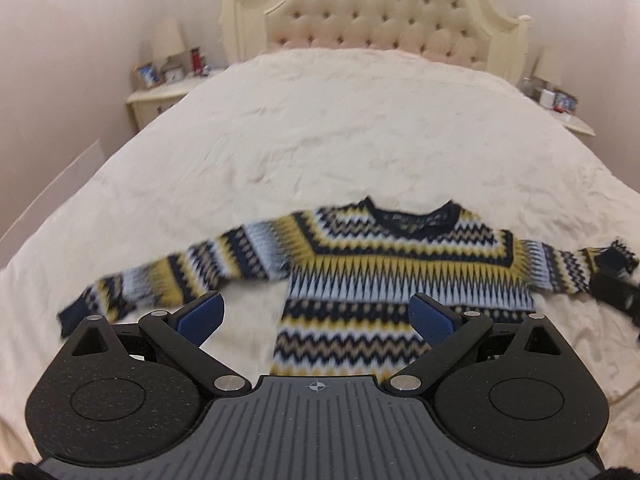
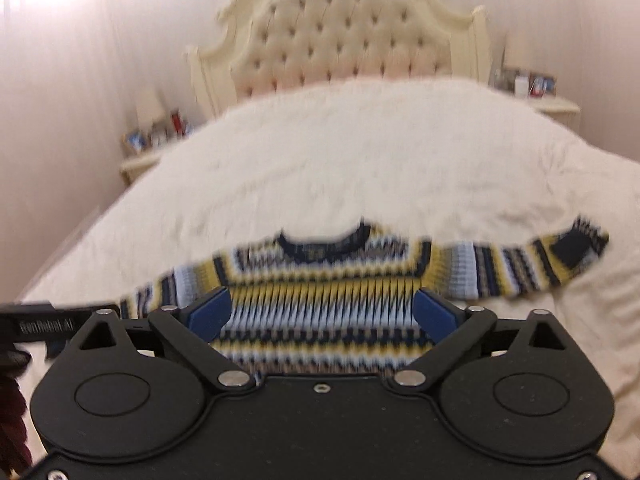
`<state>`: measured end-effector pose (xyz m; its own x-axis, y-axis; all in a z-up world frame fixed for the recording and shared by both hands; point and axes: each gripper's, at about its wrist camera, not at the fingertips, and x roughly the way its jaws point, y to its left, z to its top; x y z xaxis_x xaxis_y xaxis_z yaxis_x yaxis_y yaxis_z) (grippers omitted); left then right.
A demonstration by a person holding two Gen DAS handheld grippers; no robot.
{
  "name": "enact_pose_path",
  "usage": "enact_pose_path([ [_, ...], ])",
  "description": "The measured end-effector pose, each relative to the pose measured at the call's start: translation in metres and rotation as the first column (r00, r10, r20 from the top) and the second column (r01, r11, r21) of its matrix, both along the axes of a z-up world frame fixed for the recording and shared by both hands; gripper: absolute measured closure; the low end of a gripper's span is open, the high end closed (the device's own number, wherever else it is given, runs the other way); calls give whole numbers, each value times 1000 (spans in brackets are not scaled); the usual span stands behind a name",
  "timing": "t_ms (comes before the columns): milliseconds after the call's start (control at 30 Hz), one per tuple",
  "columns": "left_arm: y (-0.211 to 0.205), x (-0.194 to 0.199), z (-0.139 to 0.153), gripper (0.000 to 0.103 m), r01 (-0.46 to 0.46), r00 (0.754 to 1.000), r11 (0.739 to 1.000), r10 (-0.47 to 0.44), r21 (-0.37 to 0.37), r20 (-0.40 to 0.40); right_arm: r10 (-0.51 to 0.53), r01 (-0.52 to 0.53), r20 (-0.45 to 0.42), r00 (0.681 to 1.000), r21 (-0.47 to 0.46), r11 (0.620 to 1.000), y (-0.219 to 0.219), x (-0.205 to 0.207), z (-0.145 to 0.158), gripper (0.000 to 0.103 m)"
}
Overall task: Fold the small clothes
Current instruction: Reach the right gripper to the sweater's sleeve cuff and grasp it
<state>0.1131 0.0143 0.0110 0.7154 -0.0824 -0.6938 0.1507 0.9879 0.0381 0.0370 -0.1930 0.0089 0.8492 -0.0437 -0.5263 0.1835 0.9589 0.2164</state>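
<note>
Sweater [image 1: 400, 276] lies flat on the bed [image 1: 320, 128], front up, neck toward the headboard [image 1: 380, 4] at 12 o'clock, hem toward the cameras at 6 o'clock. Both sleeves spread out sideways, one toward 9 o'clock, the other toward 3 o'clock. Pattern: zigzag bands in navy, yellow, pale blue, tan. Both views motion-blurred, right wrist more so.

Left gripper [image 1: 316, 316]: jaws wide apart, nothing between the blue pads [image 1: 200, 316]. It hangs above the lower body of the sweater; the 9 o'clock pad sits over bare bedding beside the sleeve, the 3 o'clock pad over the knit. Contact with the cloth cannot be told.

Right gripper [image 2: 322, 316]: jaws also wide apart and holding nothing, centred over the sweater [image 2: 324, 300] chest and hem. In the left wrist view a dark part of it shows at 3 o'clock, at the sleeve cuff [image 1: 616, 256].

Nightstand [image 1: 160, 98] with lamp [image 1: 168, 40] at 10 o'clock of the bed; a second nightstand [image 2: 556, 106] at 2 o'clock, small items on both.
</note>
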Motion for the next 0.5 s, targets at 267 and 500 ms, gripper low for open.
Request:
enact_pose_path([
  [267,-25,30,-21,2,149,989,989,-149,-8,-4,-135,134,80,988,15,991,-32,23,-2,1],
  [500,-30,43,-34,2,195,981,956,-194,-219,29,-204,202,-61,977,-44,978,-92,47,-29,1],
])
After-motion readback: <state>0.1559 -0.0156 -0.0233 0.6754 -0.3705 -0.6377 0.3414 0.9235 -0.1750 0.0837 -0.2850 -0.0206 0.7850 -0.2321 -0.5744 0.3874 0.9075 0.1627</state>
